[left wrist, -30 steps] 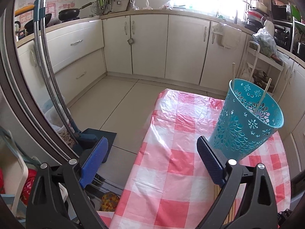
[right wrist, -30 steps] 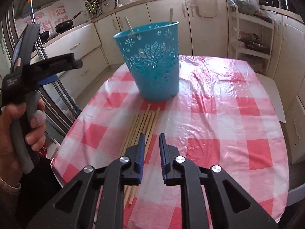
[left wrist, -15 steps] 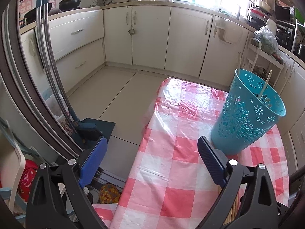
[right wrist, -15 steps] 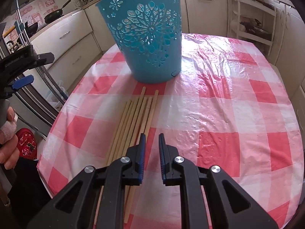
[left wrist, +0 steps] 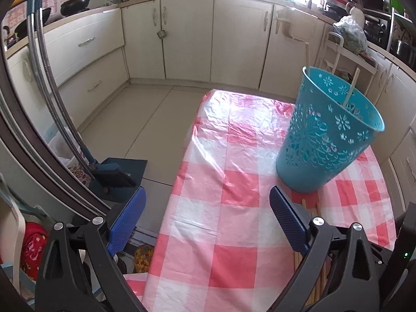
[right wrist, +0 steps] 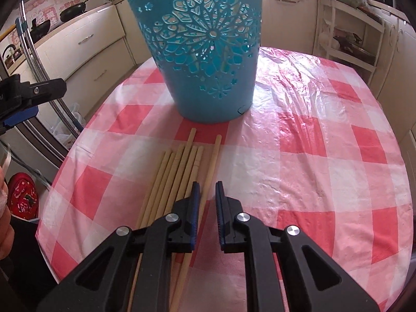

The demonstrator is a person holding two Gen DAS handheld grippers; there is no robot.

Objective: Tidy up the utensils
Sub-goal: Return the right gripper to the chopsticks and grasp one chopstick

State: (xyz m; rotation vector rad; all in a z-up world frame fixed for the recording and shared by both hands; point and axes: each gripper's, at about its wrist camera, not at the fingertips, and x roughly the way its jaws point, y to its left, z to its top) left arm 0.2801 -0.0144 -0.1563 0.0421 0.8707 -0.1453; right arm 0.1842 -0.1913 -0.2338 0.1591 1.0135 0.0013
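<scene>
The chopsticks (right wrist: 179, 179) lie side by side on the checked tabletop (right wrist: 325, 156), long axes running from the bottom of the frame up toward the blue basket (right wrist: 208, 52), tips just short of its base. The right gripper (right wrist: 207, 195) hangs over them, its fingers narrowly parted and gripping nothing, one stick between them. The left gripper (left wrist: 205, 218) stands wide and empty; two more sticks lean inside the basket.

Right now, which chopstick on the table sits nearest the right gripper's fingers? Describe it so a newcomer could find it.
Start at the tall turquoise plastic basket with flower cut-outs on the red-and-white checked tablecloth. Before its base lies a row of pale wooden chopsticks. Take the rightmost wooden chopstick: it lies slightly apart from the others.
</scene>
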